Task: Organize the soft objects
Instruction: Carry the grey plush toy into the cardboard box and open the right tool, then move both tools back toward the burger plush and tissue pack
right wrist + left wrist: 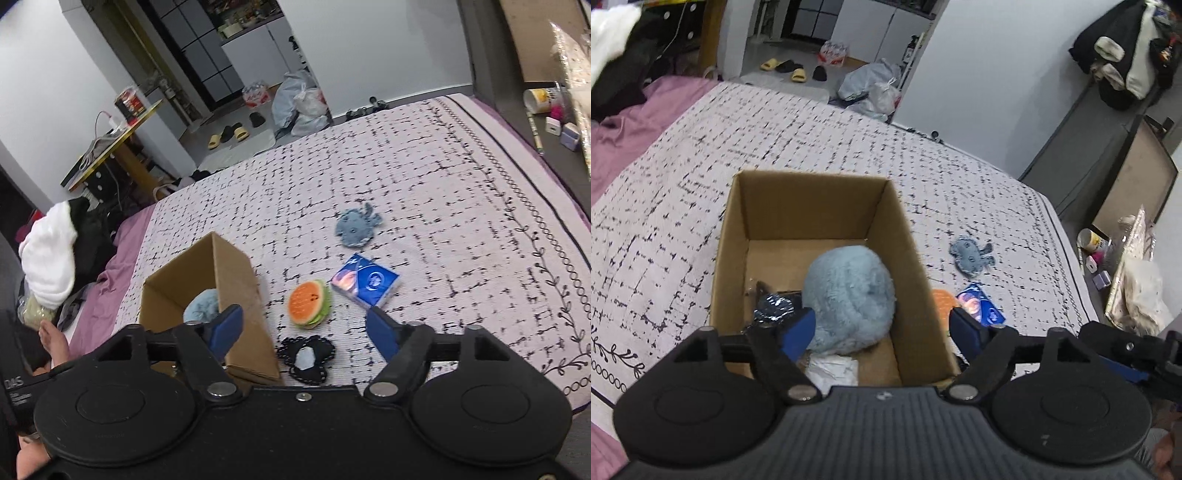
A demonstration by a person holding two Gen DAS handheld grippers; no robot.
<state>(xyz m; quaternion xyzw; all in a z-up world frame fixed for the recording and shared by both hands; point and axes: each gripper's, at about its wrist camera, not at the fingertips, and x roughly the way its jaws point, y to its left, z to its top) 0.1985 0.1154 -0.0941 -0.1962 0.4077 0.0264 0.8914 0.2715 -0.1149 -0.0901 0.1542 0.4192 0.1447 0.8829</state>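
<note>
Hovering over the brown open-top cardboard box point(816, 258), the left gripper point(882, 328) has its jaws spread wide with nothing between the blue pads; one pad sits just in front of the fluffy pale-blue round plush point(849, 299), not pressing it. That plush is inside the box, lying on the bottom beside a dark crinkly item I can't identify and some white paper.

The right gripper point(306, 326) is also wide open and empty, pointed down at the black-and-white patterned bedspread point(424, 192) to the right of the box point(236, 295).

Still out on the bedspread:
- orange-and-green burger-shaped plush point(309, 303), just beside the box's side wall
- black heart-shaped stitched pad with a pale patch point(307, 359), nearest the right gripper
- blue glossy tissue pack point(365, 280), just beside the burger
- small grey-blue whale-like plush point(355, 224), farther off, well apart from the box

Handling judgement: all look light and squashy, nothing fragile. The burger plush should compress, so pinch across its middle, at the green band. The black heart is flat and floppy; take an edge or lobe, expect droop. The tissue pack's film looks slippery; grip across the short sides. The whale is thin; grab the body, not the fins. Likely next pick is the heart or burger, right gripper.
</note>
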